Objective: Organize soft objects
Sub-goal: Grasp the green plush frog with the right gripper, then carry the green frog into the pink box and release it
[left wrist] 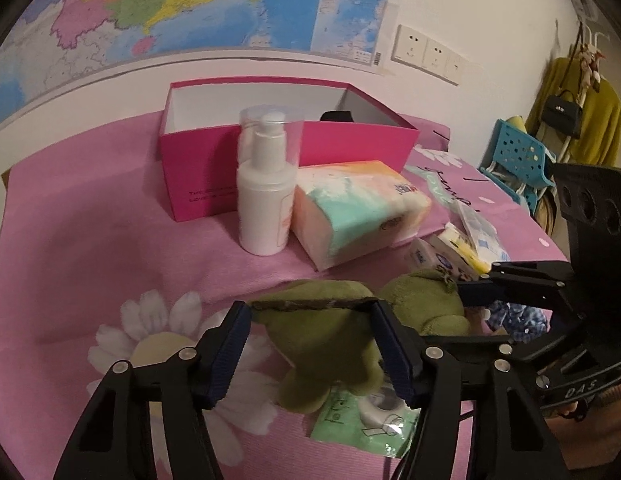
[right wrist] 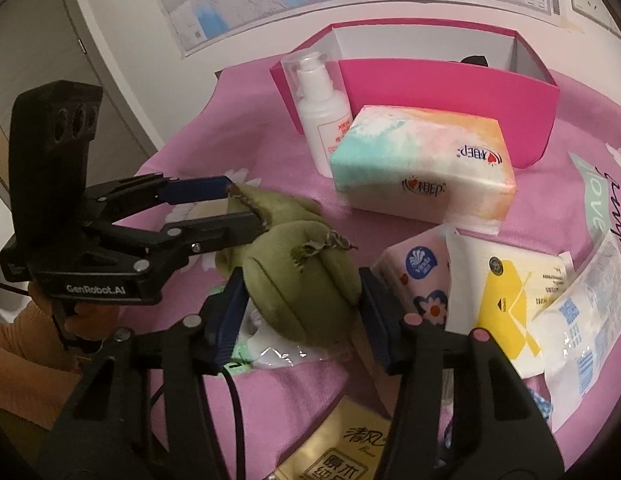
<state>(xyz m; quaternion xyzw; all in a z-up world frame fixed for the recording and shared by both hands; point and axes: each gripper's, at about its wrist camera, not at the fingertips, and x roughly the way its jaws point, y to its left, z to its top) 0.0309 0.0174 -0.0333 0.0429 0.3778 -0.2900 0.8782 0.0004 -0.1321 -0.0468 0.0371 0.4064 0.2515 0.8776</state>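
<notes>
A green plush toy (left wrist: pixel 322 344) lies on the pink cloth, and both grippers hold it. In the left wrist view my left gripper (left wrist: pixel 310 312) has its blue pads pressed on the toy's body, across a dark fringed ridge. My right gripper (left wrist: pixel 476 280) comes in from the right at the toy's other end. In the right wrist view my right gripper (right wrist: pixel 302 304) is shut on the round green head of the plush toy (right wrist: pixel 302 280). There my left gripper (right wrist: pixel 244 204) pinches the far end. An open pink box (left wrist: pixel 350 144) stands behind.
A white pump bottle (left wrist: pixel 266 200) and a pastel tissue pack (left wrist: pixel 358 212) stand in front of the box. Small tissue packs (right wrist: pixel 422 276), a yellow packet (right wrist: pixel 506 304) and plastic sachets lie to the right. A green wipes pack (left wrist: pixel 362 428) lies under the toy.
</notes>
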